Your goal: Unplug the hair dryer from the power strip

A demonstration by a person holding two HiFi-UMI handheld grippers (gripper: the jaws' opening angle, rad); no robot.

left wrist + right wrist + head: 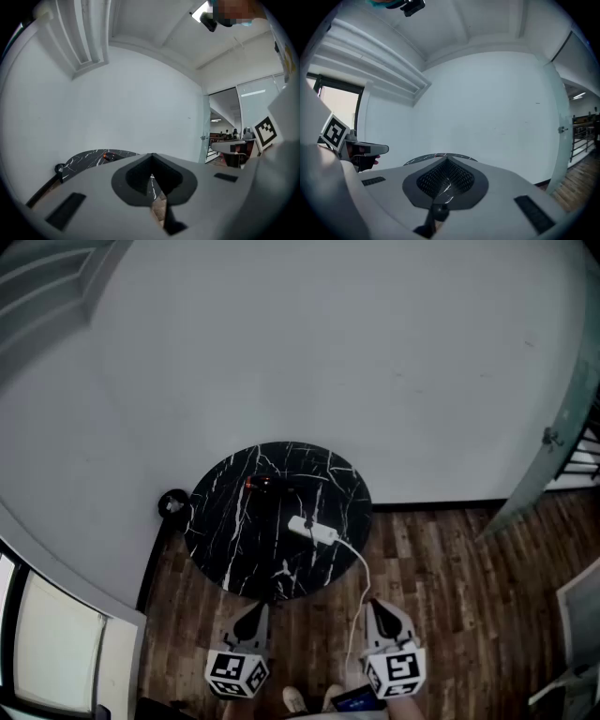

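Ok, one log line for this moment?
left hand-held gripper: shut, empty | right hand-held gripper: shut, empty | both: short of table | power strip: on table | hair dryer: on table, untouched

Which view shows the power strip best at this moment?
The head view: the white power strip lies in full on the black table, its cord trailing off the near edge. In the left gripper view and the right gripper view only a sliver of the table shows, and no strip can be made out.
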